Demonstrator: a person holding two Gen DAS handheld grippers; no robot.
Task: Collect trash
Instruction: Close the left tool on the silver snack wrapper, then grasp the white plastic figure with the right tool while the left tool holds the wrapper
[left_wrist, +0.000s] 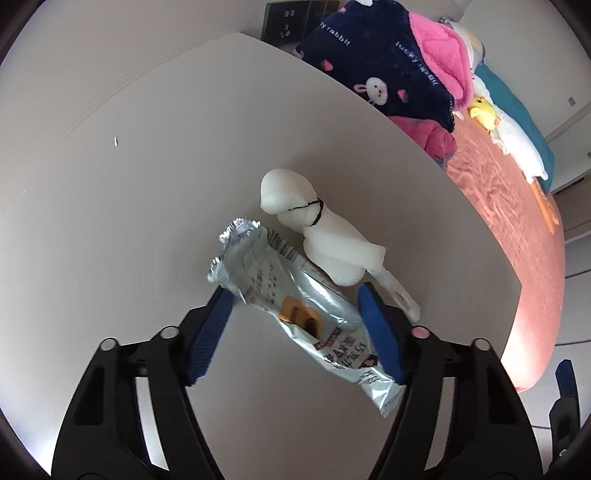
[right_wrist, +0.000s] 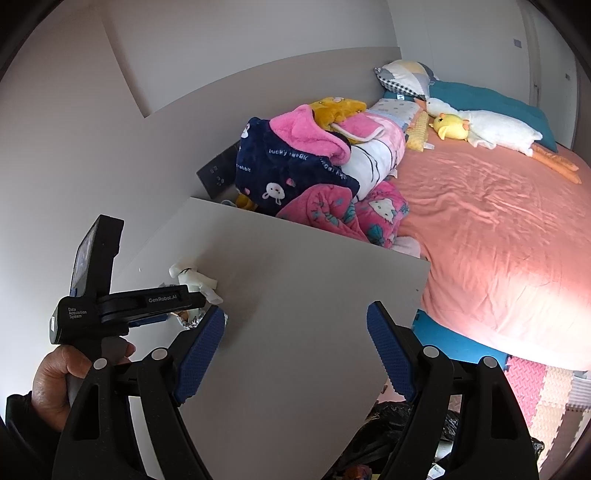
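A silver snack wrapper (left_wrist: 295, 314) with a biscuit picture lies slantwise on the beige table (left_wrist: 147, 184). My left gripper (left_wrist: 293, 295) points down over it, and both blue pads touch the wrapper's sides. Just beyond it lies a white foam piece (left_wrist: 314, 229) tied with a black band, with a clear plastic strip (left_wrist: 400, 295) under its near end. In the right wrist view my right gripper (right_wrist: 295, 312) hangs open over the table's bare near part (right_wrist: 295, 369), with nothing between its fingers. The foam piece (right_wrist: 188, 275) shows there at the left.
A person's hand (right_wrist: 55, 380) holds the left gripper's black body (right_wrist: 147, 301). Piled fleece clothes (right_wrist: 306, 166) and a bed with an orange sheet (right_wrist: 498, 240) border the table's far side. A black trash bag (right_wrist: 388, 424) sits on the floor below the table corner.
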